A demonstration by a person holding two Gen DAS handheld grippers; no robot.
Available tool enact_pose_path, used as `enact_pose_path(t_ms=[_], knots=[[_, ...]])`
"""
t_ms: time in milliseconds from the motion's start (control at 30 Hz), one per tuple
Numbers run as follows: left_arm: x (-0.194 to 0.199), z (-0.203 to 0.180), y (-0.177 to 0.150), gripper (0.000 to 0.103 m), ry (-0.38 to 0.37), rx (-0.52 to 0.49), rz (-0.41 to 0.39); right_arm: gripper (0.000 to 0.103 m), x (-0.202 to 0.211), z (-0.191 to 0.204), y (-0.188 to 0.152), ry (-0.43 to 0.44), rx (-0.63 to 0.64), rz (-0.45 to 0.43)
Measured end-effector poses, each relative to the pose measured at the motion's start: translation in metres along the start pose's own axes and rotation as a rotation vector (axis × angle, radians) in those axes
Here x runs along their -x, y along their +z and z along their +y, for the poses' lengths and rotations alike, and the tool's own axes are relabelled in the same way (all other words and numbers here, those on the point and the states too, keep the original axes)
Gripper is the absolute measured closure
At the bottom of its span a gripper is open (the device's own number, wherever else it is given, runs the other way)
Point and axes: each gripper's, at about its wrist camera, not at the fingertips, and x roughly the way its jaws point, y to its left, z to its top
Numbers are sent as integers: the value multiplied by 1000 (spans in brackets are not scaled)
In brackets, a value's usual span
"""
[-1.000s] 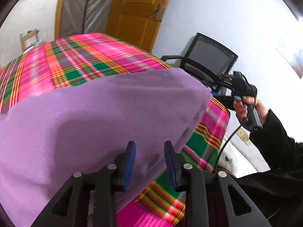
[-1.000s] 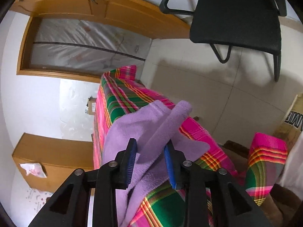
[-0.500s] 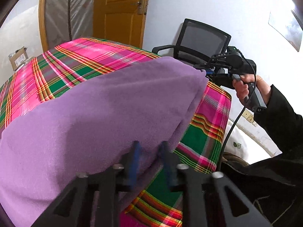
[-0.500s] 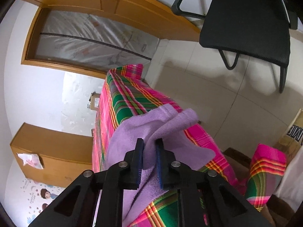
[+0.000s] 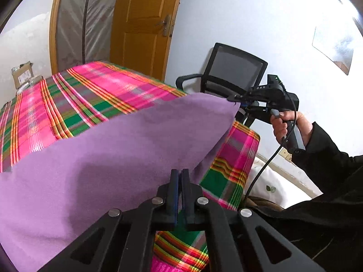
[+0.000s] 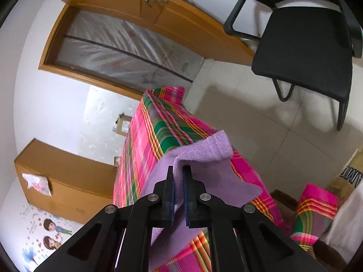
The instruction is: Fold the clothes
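Note:
A purple cloth lies over a table covered with a pink and green plaid sheet. My left gripper is shut on the cloth's near edge, which rises a little at the pads. In the left wrist view a hand holds my right gripper at the cloth's far right corner, lifting it off the table. In the right wrist view the right gripper has that purple cloth corner pinched between its blue pads, its jaws still closing, and the corner's tip flops over beyond them.
A black office chair stands past the table's right end, also in view as the chair on the tiled floor. An orange door and plastic-covered doorway are behind. A small cardboard box sits at the far left. A dark sleeve reaches in from the right.
Both grippers went from open around the cloth's edge to shut on it. The right one rose a little, lifting its corner off the table.

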Motion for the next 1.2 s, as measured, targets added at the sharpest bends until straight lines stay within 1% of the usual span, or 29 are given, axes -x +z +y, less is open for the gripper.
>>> enact_pose_path(t_ms=[100, 167, 233, 267, 300, 367, 400, 433, 467, 533, 633, 667, 700, 767, 833, 867, 900, 933, 967, 1000, 1067, 1133, 1200], knots=[[-16, 4, -9, 101, -19, 27, 53, 93, -12, -27, -6, -5, -105, 51], [-18, 6, -11, 101, -26, 33, 64, 93, -16, -41, -9, -9, -163, 66], [-19, 8, -11, 101, -36, 43, 64, 87, -17, -48, -8, 6, -200, 71], [-18, 8, -11, 101, -39, 47, 61, 81, -18, -52, -6, 16, -218, 74], [-18, 9, -10, 101, -43, 53, 58, 77, -18, -54, -5, 25, -238, 73], [-17, 12, -9, 101, -52, 69, 49, 75, -22, -57, -2, 40, -264, 70], [-15, 12, -9, 101, -56, 78, 45, 78, -22, -57, -1, 33, -254, 64], [-13, 13, -9, 101, -59, 87, 39, 87, -21, -55, 0, 19, -234, 55], [-12, 15, -10, 101, -59, 94, 35, 99, -19, -53, 1, 4, -212, 43], [-9, 17, -10, 101, -58, 109, 27, 100, -15, -49, 4, -27, -166, 17], [-5, 19, -10, 101, -69, 131, 18, 100, -11, -54, 8, -75, -145, 0], [-4, 20, -9, 101, -73, 135, 16, 99, -11, -56, 9, -80, -143, -2], [-3, 19, -9, 101, -74, 135, 12, 95, -10, -57, 9, -78, -142, -3], [1, 19, -9, 100, -67, 137, -1, 93, -9, -59, 11, -98, -145, -5], [7, 23, -9, 100, -52, 148, -18, 92, -4, -55, 14, -150, -106, -43], [8, 25, -10, 100, -44, 156, -24, 88, -1, -52, 16, -177, -83, -64], [10, 28, -11, 99, -32, 166, -28, 87, 3, -47, 17, -215, -53, -93], [11, 32, -13, 99, -19, 181, -31, 87, 5, -42, 19, -233, -21, -112], [12, 36, -14, 99, -9, 198, -33, 83, 5, -36, 19, -239, 10, -124], [12, 41, -17, 99, -4, 218, -35, 77, 5, -29, 19, -240, 49, -128], [11, 47, -21, 99, -5, 250, -30, 72, 3, -11, 17, -241, 137, -124], [5, 47, -27, 99, -9, 260, -7, 72, -3, 6, 12, -234, 225, -104], [-3, 44, -32, 99, -9, 252, 22, 72, -12, 24, 3, -213, 314, -63]])
